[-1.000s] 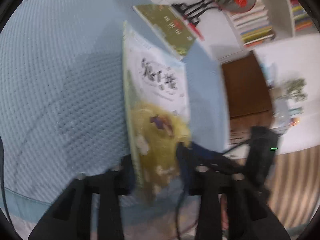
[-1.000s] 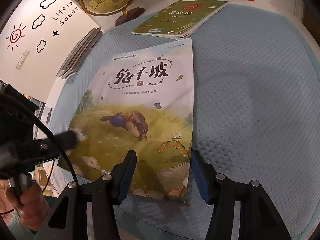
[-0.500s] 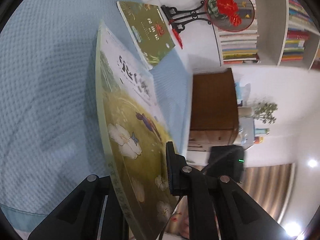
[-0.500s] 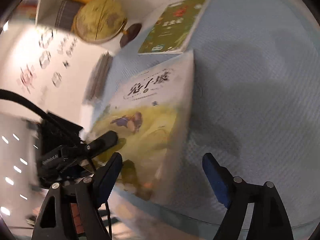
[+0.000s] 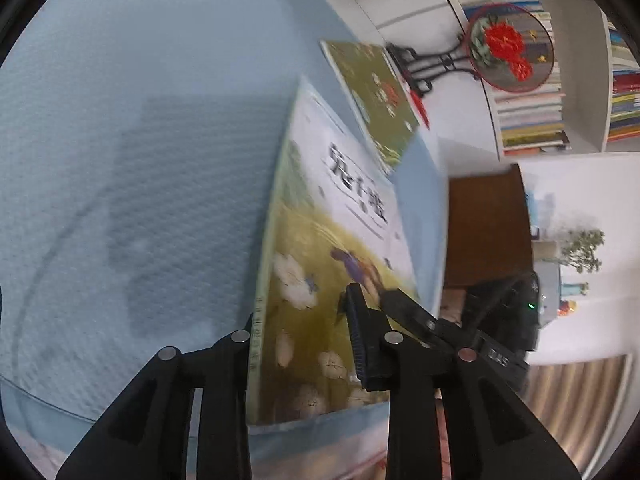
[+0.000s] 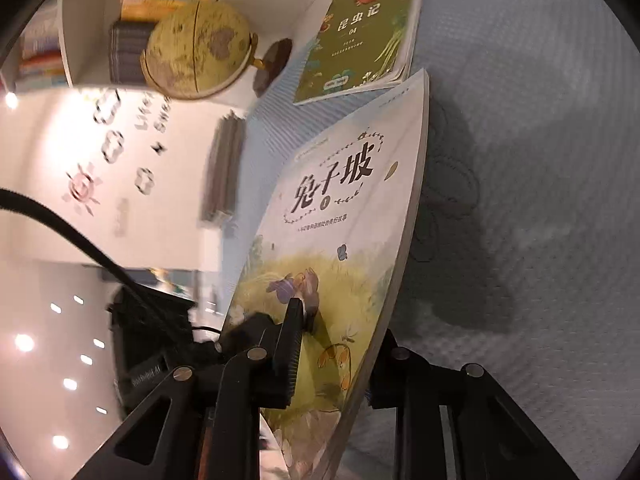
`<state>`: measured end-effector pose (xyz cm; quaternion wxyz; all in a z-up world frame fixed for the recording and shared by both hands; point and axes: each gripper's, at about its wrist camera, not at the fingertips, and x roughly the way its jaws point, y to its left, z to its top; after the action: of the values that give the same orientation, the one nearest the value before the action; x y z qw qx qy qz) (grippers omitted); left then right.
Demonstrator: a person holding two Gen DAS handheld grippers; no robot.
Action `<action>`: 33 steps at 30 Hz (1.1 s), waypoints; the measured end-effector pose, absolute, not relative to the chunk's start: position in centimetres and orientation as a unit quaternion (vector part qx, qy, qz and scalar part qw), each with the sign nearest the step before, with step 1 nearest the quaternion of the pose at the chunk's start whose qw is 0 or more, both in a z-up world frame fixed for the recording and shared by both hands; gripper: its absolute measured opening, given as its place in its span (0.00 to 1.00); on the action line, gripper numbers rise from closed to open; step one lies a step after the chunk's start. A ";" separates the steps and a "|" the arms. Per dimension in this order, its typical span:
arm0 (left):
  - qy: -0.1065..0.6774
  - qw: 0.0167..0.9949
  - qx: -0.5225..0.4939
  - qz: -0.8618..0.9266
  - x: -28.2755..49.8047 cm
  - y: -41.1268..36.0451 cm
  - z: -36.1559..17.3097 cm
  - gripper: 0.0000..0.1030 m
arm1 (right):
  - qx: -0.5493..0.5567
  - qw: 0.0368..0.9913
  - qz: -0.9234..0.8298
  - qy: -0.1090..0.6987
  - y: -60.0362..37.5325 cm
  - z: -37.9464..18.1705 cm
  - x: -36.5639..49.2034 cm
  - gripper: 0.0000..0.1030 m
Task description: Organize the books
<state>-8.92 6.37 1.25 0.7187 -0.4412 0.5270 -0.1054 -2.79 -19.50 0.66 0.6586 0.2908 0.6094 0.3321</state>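
Note:
The rabbit book [image 5: 320, 240], white and yellow-green with a running rabbit on its cover, stands tilted on edge over the blue cloth. My left gripper [image 5: 300, 312] has the book's spine side between its fingers. The spine lies against one finger, the other pad rests on the cover, and the jaws are opening. In the right wrist view my right gripper [image 6: 340, 320] is shut on the near edge of the rabbit book [image 6: 340, 220], one pad on the cover and one finger behind. A green book [image 6: 360, 32] lies flat beyond it.
The blue quilted tablecloth [image 6: 540, 160] stretches wide to the right of the book. A yellow globe [image 6: 196, 48] and a stack of dark booklets [image 6: 224, 168] stand at the far left. A red flower fan ornament [image 5: 508, 46] and shelves of books [image 5: 528, 120] are behind the table.
The rabbit book has gone from lying flat to standing tilted on edge. My right gripper opened wide, then shut on its near edge. Both grippers rolled with the book.

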 end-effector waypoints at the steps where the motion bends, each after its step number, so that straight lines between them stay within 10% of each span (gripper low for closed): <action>1: 0.527 0.721 -0.439 -0.099 -9.0 6.4 1.1 0.23 | 0.278 0.662 0.333 0.611 -19.3 0.8 -2.9 0.24; 12: 0.543 0.788 -0.289 -0.039 -12.5 -1.1 5.0 0.26 | 0.047 0.711 0.364 0.600 -19.3 4.8 -6.5 0.24; 33: 0.527 0.817 -0.234 0.004 -14.4 -8.5 10.0 0.23 | 0.017 0.713 0.434 0.550 -24.9 7.8 -8.5 0.26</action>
<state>-14.40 -8.54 10.01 0.8171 -0.2337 0.5269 0.0039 -8.47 -24.91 7.80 0.7134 0.0166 0.5496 0.4344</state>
